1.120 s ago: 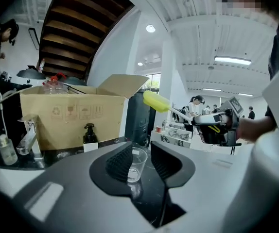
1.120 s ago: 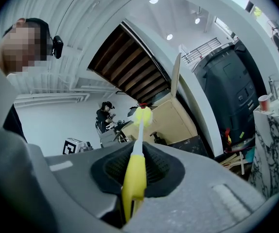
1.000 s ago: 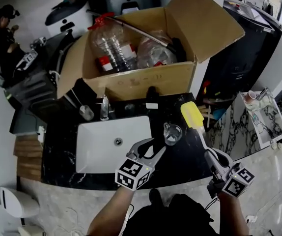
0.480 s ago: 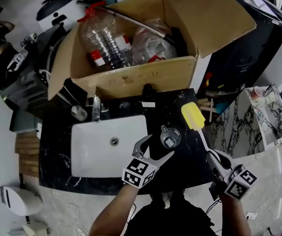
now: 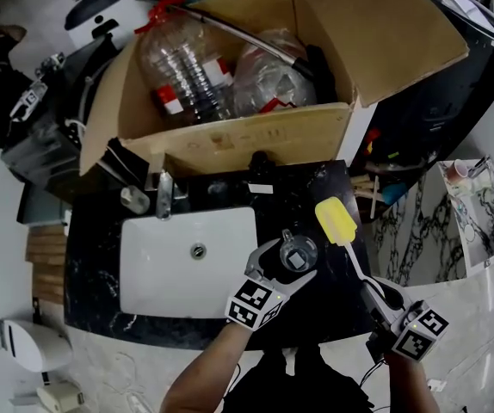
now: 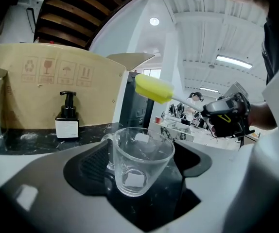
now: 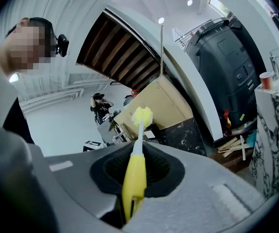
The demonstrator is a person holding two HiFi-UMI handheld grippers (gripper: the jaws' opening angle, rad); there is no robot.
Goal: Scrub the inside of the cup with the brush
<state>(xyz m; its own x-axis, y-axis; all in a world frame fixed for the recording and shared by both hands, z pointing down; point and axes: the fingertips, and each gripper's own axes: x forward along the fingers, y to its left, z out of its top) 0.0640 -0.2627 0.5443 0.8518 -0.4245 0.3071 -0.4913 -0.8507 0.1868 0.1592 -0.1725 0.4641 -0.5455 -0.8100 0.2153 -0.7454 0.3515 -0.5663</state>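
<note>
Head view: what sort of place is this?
Probably a washstand set up in a large workshop-like hall: a white sink with a faucet in a black marble counter, a soap pump bottle, and a cardboard box of plastic bottles behind.

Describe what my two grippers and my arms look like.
Left gripper and right gripper match: pale grey angular jaws with black ribbed pads, each carrying a white cube printed with black square markers. Thin cables trail from them. Forearms are bare, above dark clothing. The left's jaws are opening, the glass cup between them.
</note>
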